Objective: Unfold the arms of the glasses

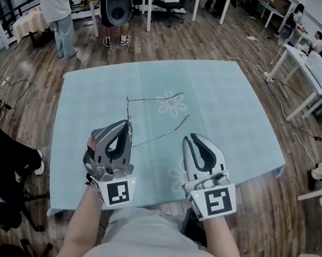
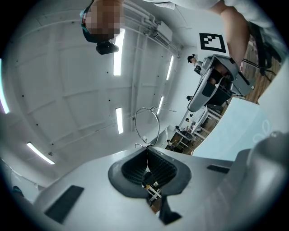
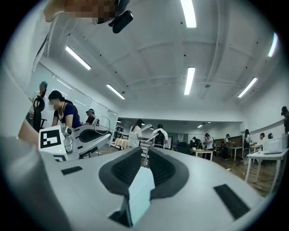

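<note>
A pair of thin wire-framed glasses [image 1: 128, 109] was held above the near part of a surface [image 1: 239, 118] covered with a pale blue cloth printed with daisies [image 1: 173, 104]. The left claw [image 1: 128, 125] was clenched on the front of the glasses, with a wire lens rim [image 2: 158, 124] standing out just past its tips. Both arms of the glasses were seen reaching to the right. The farther arm ran over a daisy, and the nearer arm [image 1: 163, 132] ended just beside the right claw [image 1: 188, 138] without touching it. The right claw was released and empty: its jaws were set close together with a narrow gap between them, and nothing was seen in that gap.

Several risks could be judged from here. The wire looked slight, so an arm could be bent or its hinge strained if it were pushed past its stop. The narrow gap of the right claw could miss so thin an arm. The front could be twisted or could slip from the left claw if the pull were made off-line.

No brand or lettering could be read. Only black-and-white square markers were shown, one on the left cube [image 1: 118, 193] and one on the right cube [image 1: 218, 201].
</note>
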Demonstrator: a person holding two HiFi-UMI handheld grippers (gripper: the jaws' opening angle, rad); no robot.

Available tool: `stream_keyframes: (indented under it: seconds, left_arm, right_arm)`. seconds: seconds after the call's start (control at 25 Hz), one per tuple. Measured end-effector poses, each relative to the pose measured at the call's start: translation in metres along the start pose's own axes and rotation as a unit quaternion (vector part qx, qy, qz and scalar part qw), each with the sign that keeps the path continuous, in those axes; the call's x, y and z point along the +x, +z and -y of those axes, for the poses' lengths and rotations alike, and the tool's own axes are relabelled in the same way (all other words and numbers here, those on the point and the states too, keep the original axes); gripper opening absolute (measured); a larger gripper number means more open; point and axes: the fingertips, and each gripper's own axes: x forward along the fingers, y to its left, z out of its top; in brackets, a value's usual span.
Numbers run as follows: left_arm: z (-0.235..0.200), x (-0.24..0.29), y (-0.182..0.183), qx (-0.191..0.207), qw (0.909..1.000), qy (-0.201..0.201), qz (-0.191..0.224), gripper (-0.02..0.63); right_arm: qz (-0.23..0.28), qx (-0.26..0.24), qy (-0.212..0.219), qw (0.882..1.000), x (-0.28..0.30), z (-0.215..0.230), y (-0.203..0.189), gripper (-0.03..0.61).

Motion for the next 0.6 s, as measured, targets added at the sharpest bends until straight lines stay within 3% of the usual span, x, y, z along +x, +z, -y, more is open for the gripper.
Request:
stream_keyframes:
  seconds: [0.6]
  left_arm:
    - [0.003,0.002,0.002,-0.004,1.0,-0.004,0.001,0.009]
  right_arm:
    - [-0.015,-0.037,0.003,0.999,0.003,-0.014,-0.01,0.009]
